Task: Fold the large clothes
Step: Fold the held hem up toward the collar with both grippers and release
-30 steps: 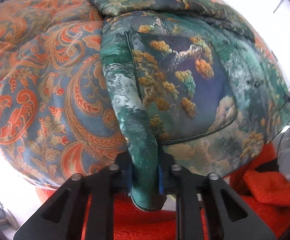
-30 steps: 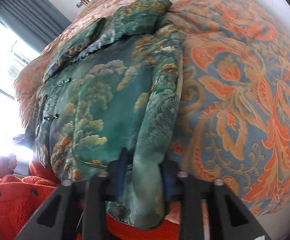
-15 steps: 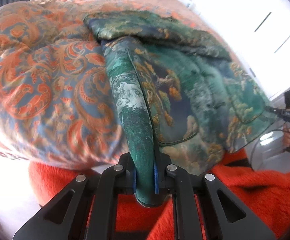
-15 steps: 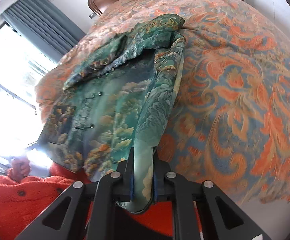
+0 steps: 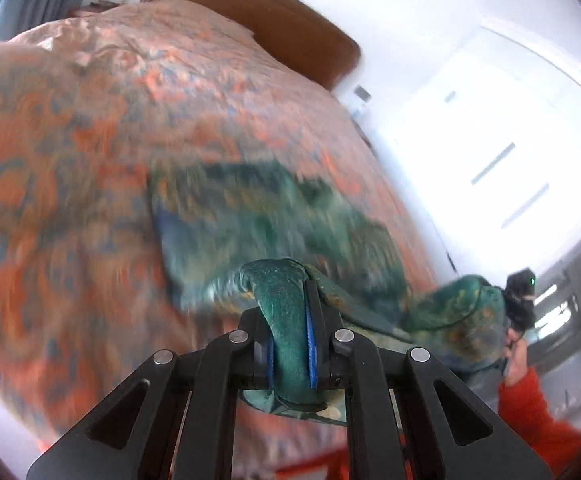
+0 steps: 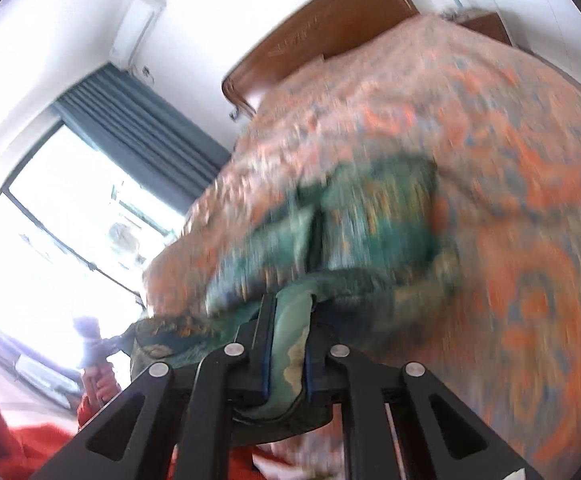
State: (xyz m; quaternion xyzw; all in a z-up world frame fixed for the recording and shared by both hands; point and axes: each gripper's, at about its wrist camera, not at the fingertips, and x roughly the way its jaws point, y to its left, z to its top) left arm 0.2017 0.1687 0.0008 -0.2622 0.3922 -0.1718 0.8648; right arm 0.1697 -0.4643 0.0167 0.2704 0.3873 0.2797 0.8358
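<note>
A bed fills most of both views, covered by a quilt in an orange and grey-blue paisley print, blurred here, with a brown padded headboard standing at its far end against a white wall. In the right wrist view a dark blue-grey curtain hangs beside a bright window, and a white air conditioner is mounted on the wall above the curtain. In the left wrist view a white wardrobe front with slim bar handles stands beyond the bed.
</note>
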